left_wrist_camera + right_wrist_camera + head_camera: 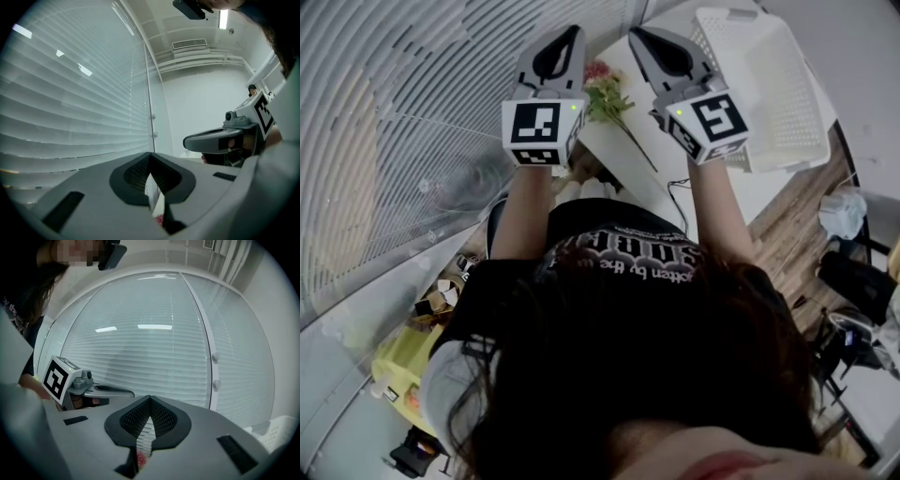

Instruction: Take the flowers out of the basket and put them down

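Left gripper [573, 32] and right gripper [635, 34] are held level side by side, jaws of each brought fully together, nothing gripped. The flowers [606, 94] are seen lying on the white table [623, 173], outside the basket [769, 94].

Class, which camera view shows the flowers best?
The head view: the flowers, blooms and stem, lie on the white table, outside the basket. Each gripper view shows only a red speck through the gap low between its jaws.
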Motion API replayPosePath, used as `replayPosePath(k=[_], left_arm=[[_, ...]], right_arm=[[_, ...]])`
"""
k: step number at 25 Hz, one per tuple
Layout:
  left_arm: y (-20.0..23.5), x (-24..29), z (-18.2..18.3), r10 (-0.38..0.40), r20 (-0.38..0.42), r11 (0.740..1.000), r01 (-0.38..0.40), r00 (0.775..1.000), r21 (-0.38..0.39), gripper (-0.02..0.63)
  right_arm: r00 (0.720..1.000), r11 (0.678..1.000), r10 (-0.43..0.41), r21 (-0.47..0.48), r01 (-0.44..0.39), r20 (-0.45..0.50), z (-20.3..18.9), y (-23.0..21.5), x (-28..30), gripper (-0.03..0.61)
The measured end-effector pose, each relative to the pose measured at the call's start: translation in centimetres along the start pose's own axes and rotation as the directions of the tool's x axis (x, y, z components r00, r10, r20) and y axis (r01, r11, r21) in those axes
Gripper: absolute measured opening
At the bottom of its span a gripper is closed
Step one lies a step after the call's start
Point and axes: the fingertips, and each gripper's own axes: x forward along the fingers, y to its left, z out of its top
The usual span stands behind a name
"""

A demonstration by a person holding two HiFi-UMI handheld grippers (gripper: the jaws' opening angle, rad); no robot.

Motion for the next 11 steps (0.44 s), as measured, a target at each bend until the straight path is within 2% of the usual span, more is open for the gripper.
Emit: replayPosePath(k=[11], left_arm=[[-0.04, 0.39, 0.21, -0.003, 0.001, 1.0, 0.003, 1.0, -0.007, 0.002]], right_arm=[[1.0, 1.0, -0.007, 0.011, 0.007, 0.005, 0.26, -0.32, -0.2, 0.026]])
